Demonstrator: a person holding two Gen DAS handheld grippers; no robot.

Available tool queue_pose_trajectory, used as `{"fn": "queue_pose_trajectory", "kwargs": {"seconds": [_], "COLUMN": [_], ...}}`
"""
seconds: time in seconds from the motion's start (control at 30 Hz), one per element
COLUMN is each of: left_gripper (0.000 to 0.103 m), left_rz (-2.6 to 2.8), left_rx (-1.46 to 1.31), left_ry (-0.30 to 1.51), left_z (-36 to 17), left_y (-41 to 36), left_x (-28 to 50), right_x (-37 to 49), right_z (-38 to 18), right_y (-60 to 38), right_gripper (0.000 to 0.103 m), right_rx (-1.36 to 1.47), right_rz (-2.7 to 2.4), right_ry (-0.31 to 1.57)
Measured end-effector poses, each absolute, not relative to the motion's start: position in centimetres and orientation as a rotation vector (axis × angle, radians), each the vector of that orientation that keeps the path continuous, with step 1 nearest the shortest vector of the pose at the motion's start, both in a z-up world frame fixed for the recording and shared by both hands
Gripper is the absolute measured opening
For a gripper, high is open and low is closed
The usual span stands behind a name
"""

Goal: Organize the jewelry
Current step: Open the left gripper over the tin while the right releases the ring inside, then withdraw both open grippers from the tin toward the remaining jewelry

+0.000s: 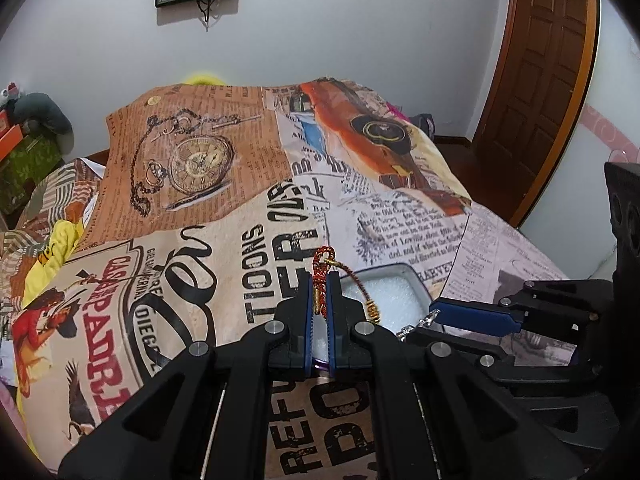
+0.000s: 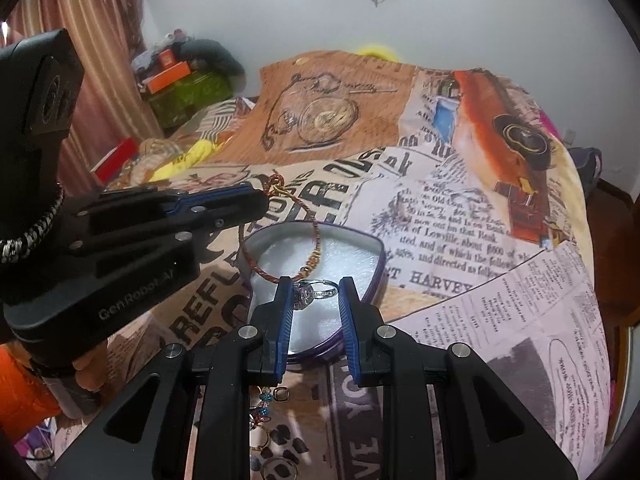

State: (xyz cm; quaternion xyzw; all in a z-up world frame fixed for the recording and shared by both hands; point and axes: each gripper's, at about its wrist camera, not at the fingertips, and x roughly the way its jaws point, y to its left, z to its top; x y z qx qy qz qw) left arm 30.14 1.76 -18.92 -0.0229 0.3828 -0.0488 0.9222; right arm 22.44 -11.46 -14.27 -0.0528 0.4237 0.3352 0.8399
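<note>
My left gripper (image 1: pixel 320 286) is shut on a red and gold cord bracelet (image 1: pixel 322 268). In the right wrist view the left gripper (image 2: pixel 262 196) holds the bracelet (image 2: pixel 316 228) hanging over the purple-rimmed tin (image 2: pixel 376 246) lined with white foam. My right gripper (image 2: pixel 316 292) has its jaws apart around a silver ring (image 2: pixel 316 292); the ring touches the left pad, and I cannot tell if it is gripped. The tin (image 1: pixel 404 270) and the right gripper (image 1: pixel 434 314) also show in the left wrist view.
The tin sits on a bed covered with a newspaper-print blanket (image 2: pixel 460 216). More jewelry (image 2: pixel 268 404) lies on the blanket below my right gripper. Boxes and clothes (image 2: pixel 176 76) are piled at the far left. A wooden door (image 1: pixel 540 80) is at the right.
</note>
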Motion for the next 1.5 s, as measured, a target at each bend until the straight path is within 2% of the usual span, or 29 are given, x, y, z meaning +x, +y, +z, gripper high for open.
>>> {"fn": "queue_pose_trajectory", "kwargs": {"seconds": [0.63,0.83,0.9,0.97,1.03,1.5], "left_gripper": [0.005,0.014,0.026,0.032,0.033,0.035], "left_rz": [-0.119,-0.113,-0.108,-0.1,-0.096,-0.084], "left_rx": [-0.032,-0.017,-0.014,-0.013,-0.012,-0.02], "left_ry": [0.844,0.851,0.847,0.835,0.825,0.791], "left_z": [-19.6,-19.1,-18.8,-18.4,-17.8,-14.7], "left_y": [1.9,1.7,1.7,1.7,1.7,1.9], "left_x": [29.4,28.6,28.2,27.8,27.2,23.2], "right_x": [22.3,21.8,21.6,21.2,20.8,17.9], "right_z": [-14.4,-13.8,-13.5,-13.0,-12.6,-9.3], "right_y": [-10.9,-11.2,-11.3,-11.5,-11.7,-13.9], "right_gripper": [0.021,0.022,0.027,0.032,0.035,0.035], "right_rx": [-0.161,-0.165,-0.167,-0.168,-0.169,-0.14], "right_rz": [0.694,0.678,0.67,0.659,0.648,0.583], "right_ry": [0.912,0.91,0.905,0.895,0.882,0.825]}}
